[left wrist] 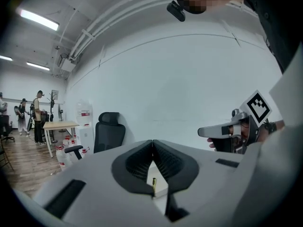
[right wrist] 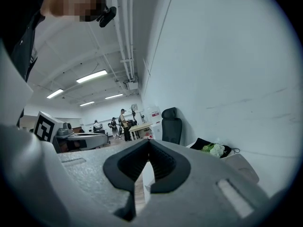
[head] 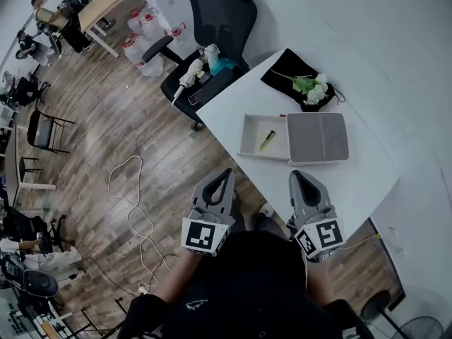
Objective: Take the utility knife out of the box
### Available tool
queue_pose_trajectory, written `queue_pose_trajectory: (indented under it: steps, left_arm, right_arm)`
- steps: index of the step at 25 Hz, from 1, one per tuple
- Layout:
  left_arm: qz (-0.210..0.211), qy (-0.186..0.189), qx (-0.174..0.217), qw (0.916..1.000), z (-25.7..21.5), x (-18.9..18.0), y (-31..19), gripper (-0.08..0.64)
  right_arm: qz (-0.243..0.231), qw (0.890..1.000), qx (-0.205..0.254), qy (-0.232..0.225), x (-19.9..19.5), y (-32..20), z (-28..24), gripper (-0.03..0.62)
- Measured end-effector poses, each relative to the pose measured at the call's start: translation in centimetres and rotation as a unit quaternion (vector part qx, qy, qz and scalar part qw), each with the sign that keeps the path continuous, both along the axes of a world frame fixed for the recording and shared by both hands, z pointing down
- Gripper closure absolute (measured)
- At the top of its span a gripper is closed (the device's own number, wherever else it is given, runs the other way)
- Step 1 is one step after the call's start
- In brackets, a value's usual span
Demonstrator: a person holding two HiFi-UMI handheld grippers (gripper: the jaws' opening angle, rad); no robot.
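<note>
An open white box (head: 248, 127) lies on the white table (head: 233, 108), with its grey lid (head: 316, 138) flat beside it on the right. In the box lies the yellow-green utility knife (head: 267, 140). My left gripper (head: 226, 172) hangs off the table's near edge, short of the box, jaws shut and empty. My right gripper (head: 296, 176) is over the near edge below the lid, also shut and empty. In the left gripper view the knife (left wrist: 153, 182) shows under the shut left gripper (left wrist: 152, 141), and the right gripper's body (left wrist: 227, 131) is at the right. The right gripper view shows my right gripper (right wrist: 149, 141) shut.
A black cloth with white flowers (head: 308, 87) lies at the table's far end. A black office chair (head: 212, 34) holding odd items stands at the far corner. A white cable (head: 131, 203) trails over the wooden floor on the left. People stand far off by a desk (left wrist: 59, 125).
</note>
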State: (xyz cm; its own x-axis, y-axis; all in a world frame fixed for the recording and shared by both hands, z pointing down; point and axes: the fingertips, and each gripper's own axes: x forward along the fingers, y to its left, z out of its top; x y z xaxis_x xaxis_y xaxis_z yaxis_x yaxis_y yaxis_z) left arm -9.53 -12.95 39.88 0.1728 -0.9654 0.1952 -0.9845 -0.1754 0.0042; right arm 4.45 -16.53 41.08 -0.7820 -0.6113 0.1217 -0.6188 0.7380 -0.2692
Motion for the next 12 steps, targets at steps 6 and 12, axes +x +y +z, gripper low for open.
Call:
queue_pose_trajectory:
  steps: [6,12]
  left_arm:
    - [0.057,0.012,-0.013,0.9982,1.8,1.1,-3.7,0.554]
    - [0.128,0.035,-0.034,0.9906,3.7,1.6,-8.2,0.554]
  right_arm:
    - [0.048,0.999,-0.005,0.015,1.0,-1.1,0.5,0.589]
    - [0.115,0.993,-0.017,0.029,0.9,-3.4,0.0,0.588]
